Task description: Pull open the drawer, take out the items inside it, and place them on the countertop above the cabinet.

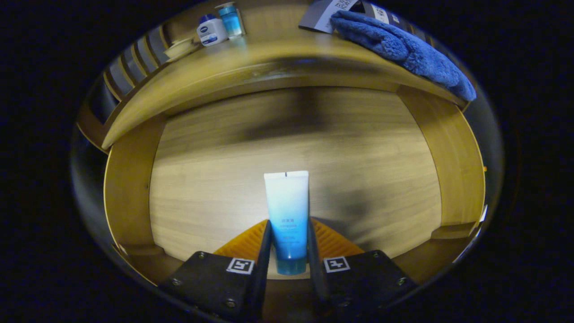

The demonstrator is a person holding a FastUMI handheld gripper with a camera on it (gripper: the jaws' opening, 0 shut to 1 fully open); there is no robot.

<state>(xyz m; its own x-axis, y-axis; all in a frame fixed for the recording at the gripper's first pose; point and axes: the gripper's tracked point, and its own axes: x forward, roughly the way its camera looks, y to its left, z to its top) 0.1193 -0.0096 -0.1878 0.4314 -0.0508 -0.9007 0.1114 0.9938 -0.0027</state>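
Observation:
The wooden drawer (130,197) stands pulled open below me, its pale floor bare apart from one item. A blue-and-white tube (287,211) sits between the fingers of my gripper (289,233), cap end toward me, crimped end pointing into the drawer. Both fingers press on its lower sides, so the gripper is shut on it. Above the drawer runs the wooden countertop (269,54). On it stand a small white-and-blue jar (210,30) and a small blue bottle (230,19) to the far left.
A blue fluffy towel (403,47) lies on the countertop's right part, over a dark card (320,15). A pale shallow dish (180,47) sits beside the jar. The drawer's side walls rise left and right of my fingers.

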